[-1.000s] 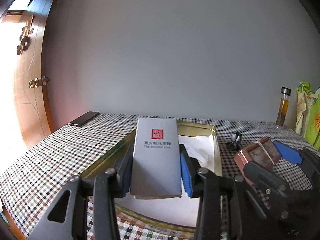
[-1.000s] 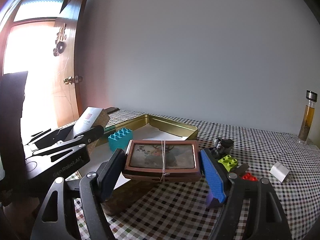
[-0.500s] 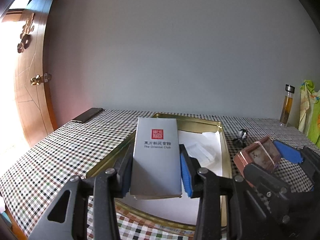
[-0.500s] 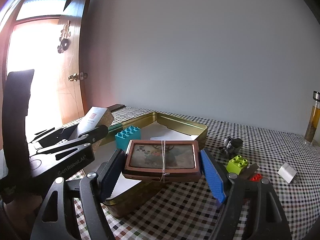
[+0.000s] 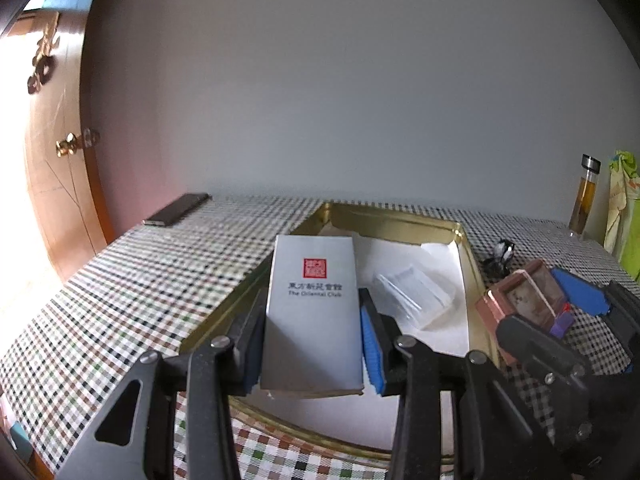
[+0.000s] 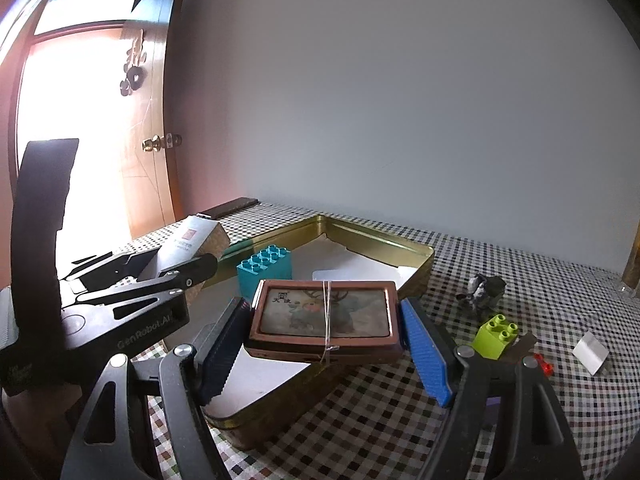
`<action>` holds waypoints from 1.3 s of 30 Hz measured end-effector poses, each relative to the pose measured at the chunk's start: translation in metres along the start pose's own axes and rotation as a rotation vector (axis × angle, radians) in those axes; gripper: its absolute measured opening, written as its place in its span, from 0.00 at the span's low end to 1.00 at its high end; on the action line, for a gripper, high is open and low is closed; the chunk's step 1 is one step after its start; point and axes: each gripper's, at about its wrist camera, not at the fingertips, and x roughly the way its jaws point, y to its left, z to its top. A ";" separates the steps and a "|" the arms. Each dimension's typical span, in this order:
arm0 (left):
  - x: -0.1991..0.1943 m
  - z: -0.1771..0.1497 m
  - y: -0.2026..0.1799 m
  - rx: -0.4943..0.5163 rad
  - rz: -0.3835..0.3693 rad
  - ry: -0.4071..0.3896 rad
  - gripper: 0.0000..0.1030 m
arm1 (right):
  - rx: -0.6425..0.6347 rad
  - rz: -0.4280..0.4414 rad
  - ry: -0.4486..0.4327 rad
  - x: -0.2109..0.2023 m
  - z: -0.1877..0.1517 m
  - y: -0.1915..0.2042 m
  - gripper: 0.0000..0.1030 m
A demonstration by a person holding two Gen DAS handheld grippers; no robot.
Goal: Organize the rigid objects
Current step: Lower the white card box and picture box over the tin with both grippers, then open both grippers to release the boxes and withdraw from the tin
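Grey box (image 5: 312, 312) between left tongs (image 5: 310, 344)

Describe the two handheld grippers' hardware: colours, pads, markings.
Both are black plastic two-finger tools with triangular cut-outs and silver pivot screws. The left gripper has ribbed pads, bright blue on one finger, darker on the other. The right gripper has the same toothed pads, one blue, one dark navy. The left gripper's side reads "GenRobot.AI" in the right wrist view. No cables, hands or sleeves show.
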 end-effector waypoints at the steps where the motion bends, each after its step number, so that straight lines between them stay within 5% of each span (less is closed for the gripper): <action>1: 0.004 0.001 0.001 -0.007 -0.009 0.017 0.39 | 0.003 0.002 0.005 0.002 0.000 0.000 0.76; 15: 0.034 0.009 -0.005 0.052 -0.030 0.179 0.39 | 0.020 0.057 0.118 0.047 0.012 -0.006 0.76; 25: 0.046 0.006 0.002 0.099 0.029 0.245 0.41 | 0.002 0.103 0.187 0.069 0.016 0.003 0.76; 31: 0.044 0.005 0.009 0.075 0.055 0.242 0.73 | 0.018 0.150 0.222 0.078 0.012 0.004 0.77; 39: 0.025 0.006 0.006 0.063 0.070 0.190 0.92 | 0.020 0.115 0.172 0.059 0.012 -0.009 0.79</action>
